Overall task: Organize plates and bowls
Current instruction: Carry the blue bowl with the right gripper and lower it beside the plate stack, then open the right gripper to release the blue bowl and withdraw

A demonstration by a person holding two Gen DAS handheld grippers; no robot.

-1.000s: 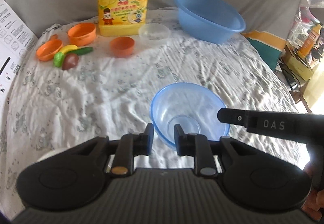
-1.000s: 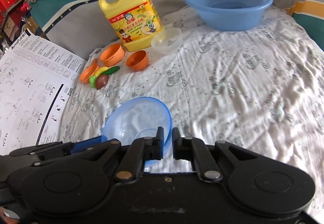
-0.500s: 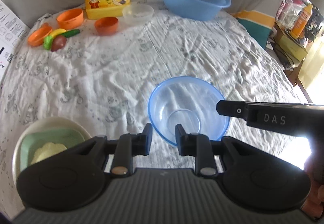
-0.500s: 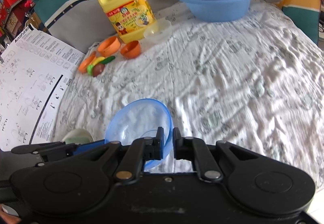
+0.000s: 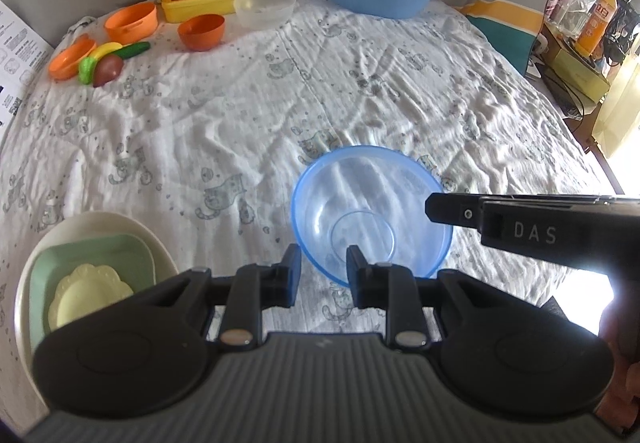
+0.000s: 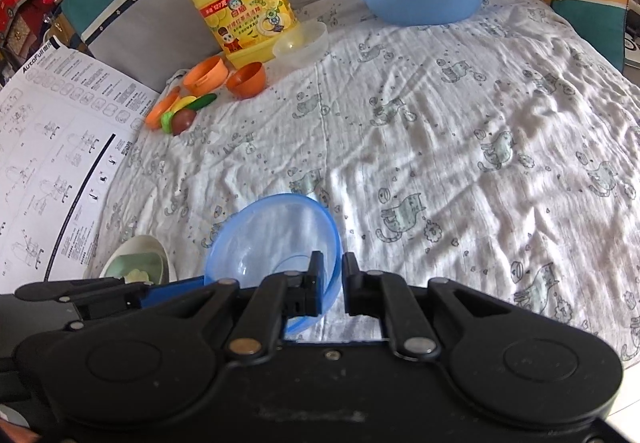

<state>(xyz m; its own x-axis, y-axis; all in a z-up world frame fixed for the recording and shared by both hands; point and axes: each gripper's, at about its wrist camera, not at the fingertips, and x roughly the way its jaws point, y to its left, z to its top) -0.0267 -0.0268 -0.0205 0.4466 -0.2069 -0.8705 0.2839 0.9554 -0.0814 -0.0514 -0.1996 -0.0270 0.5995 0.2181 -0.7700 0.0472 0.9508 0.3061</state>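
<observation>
While the right gripper point(image 6: 331, 285) pinches the rim of the clear blue bowl point(image 5: 370, 211) at lower centre of the frame, the left gripper point(image 5: 323, 270) hangs empty, jaws narrowly apart; a level carry toward the stacked plates point(image 5: 86, 243) at lower left would likely avoid slippage.

Daylight pours in from the right in the left wrist view, totally blowing out that edge and washing glare over the wrinkled sheet point(image 5: 360, 91), whose creases cast soft shadows. Both views are sharp in the middle, but the fisheye bends everything at the rim with dark corners. The stacked plates point(image 5: 92, 275) at lower left look a bit soft.
</observation>
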